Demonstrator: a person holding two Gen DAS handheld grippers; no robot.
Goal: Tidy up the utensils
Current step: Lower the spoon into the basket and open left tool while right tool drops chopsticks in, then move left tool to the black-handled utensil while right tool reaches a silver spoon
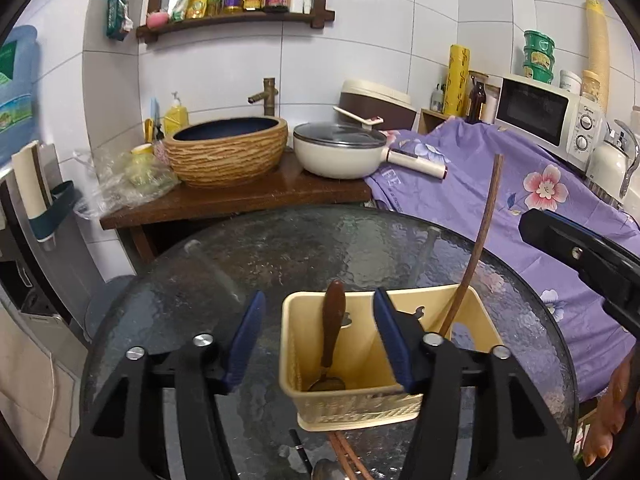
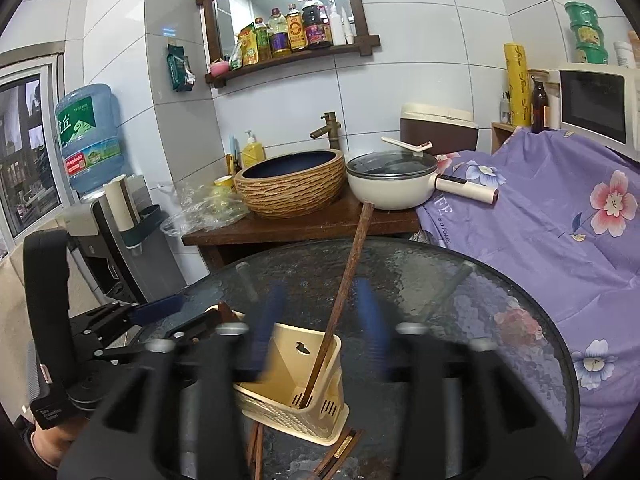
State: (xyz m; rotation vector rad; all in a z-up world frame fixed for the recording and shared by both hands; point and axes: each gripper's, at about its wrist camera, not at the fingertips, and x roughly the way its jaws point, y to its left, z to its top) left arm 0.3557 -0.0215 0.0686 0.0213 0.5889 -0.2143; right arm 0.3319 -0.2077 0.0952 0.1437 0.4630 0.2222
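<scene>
A cream plastic utensil caddy (image 1: 472, 320) (image 2: 280, 364) stands on the round glass table (image 1: 280, 248). A spoon with a brown handle (image 1: 333, 320) leans in its left compartment. A long wooden chopstick (image 1: 478, 240) (image 2: 346, 288) stands in its right compartment. My left gripper (image 1: 320, 332) is open, its fingers either side of the caddy's left compartment. My right gripper (image 2: 320, 324) is open and motion-blurred above the caddy, holding nothing. More chopsticks (image 1: 344, 456) (image 2: 256, 448) and a metal spoon (image 1: 326, 470) lie on the glass near the caddy's front.
Behind the table a wooden counter (image 1: 240, 200) carries a woven basin (image 1: 228, 152) and a white lidded pan (image 1: 340, 152). A purple floral cloth (image 1: 500, 184) covers the surface at right, with a microwave (image 1: 548, 112) behind. A water dispenser (image 2: 88, 136) stands at left.
</scene>
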